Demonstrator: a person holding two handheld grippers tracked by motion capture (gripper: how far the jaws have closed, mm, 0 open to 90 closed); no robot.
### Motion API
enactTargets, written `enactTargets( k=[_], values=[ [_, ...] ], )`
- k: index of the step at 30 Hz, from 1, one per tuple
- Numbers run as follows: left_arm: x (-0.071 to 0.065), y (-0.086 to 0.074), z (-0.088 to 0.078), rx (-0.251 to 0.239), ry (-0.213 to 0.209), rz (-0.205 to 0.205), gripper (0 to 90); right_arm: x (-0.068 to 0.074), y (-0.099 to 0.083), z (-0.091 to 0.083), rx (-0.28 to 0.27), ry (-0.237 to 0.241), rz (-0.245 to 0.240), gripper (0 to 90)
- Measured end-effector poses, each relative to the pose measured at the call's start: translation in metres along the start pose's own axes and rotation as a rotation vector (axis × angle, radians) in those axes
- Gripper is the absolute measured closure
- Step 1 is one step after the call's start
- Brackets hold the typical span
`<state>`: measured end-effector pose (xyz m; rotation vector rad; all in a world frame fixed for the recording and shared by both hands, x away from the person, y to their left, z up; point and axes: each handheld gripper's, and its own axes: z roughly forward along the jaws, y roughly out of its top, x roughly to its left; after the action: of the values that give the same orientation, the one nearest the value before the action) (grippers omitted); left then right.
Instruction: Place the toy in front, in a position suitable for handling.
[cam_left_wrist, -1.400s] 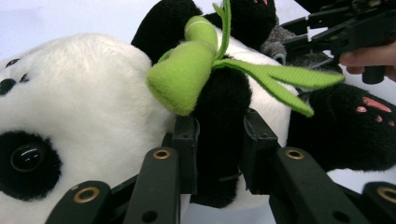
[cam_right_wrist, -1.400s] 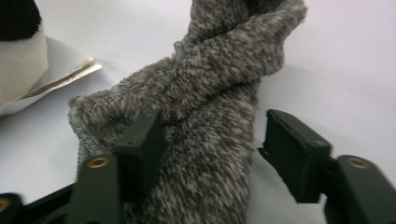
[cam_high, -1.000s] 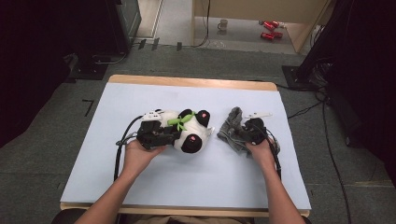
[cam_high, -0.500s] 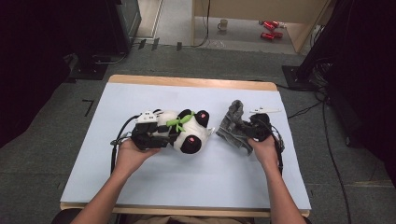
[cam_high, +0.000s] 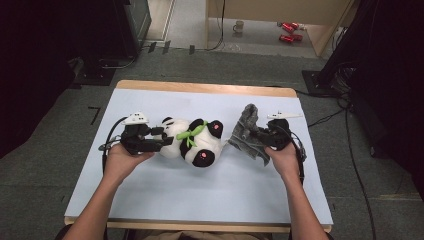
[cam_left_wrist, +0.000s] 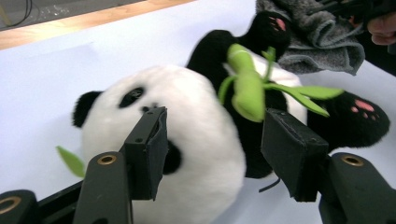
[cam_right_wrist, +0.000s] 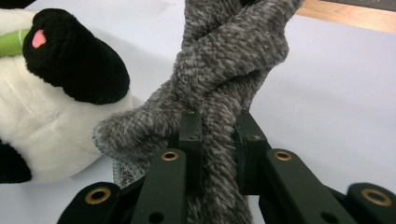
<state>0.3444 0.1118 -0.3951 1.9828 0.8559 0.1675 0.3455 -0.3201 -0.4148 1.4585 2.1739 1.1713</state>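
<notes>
A black-and-white plush panda (cam_high: 192, 142) with a green bamboo sprig lies on its back at the middle of the light blue table top (cam_high: 200, 200). My left gripper (cam_high: 161, 138) is at its head end. In the left gripper view the left gripper (cam_left_wrist: 217, 119) has its jaws spread around the panda's head (cam_left_wrist: 196, 154); they have just been opening, and the right pad stands off the plush. My right gripper (cam_high: 256, 134) is shut on a grey knitted cloth (cam_high: 246, 131), held up off the table to the right of the panda. The cloth (cam_right_wrist: 229, 60) rises bunched from the right gripper (cam_right_wrist: 217, 140).
The table's wooden far edge (cam_high: 205, 88) borders grey carpet with cables. A mug (cam_high: 240, 25) and red items (cam_high: 286, 32) lie on the floor farther back. Dark equipment stands at both sides.
My left gripper has drawn back to the left off the panda and its jaws have spread. My right gripper has risen a little with the grey cloth.
</notes>
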Motion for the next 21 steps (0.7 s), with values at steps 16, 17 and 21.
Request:
enactTargets(
  k=[16,17,21],
  values=[
    [0.043,-0.021,0.0,0.011,-0.025,0.036,35.7,0.016,0.011,-0.014,-0.005,0.048,-0.029,77.0],
    [0.045,-0.021,0.001,0.015,-0.023,0.038,35.3,0.018,0.011,-0.015,-0.005,0.05,-0.032,77.0],
    [0.052,-0.023,0.006,0.002,-0.051,0.04,34.4,0.024,0.014,-0.019,-0.008,0.063,-0.043,77.0]
  ],
)
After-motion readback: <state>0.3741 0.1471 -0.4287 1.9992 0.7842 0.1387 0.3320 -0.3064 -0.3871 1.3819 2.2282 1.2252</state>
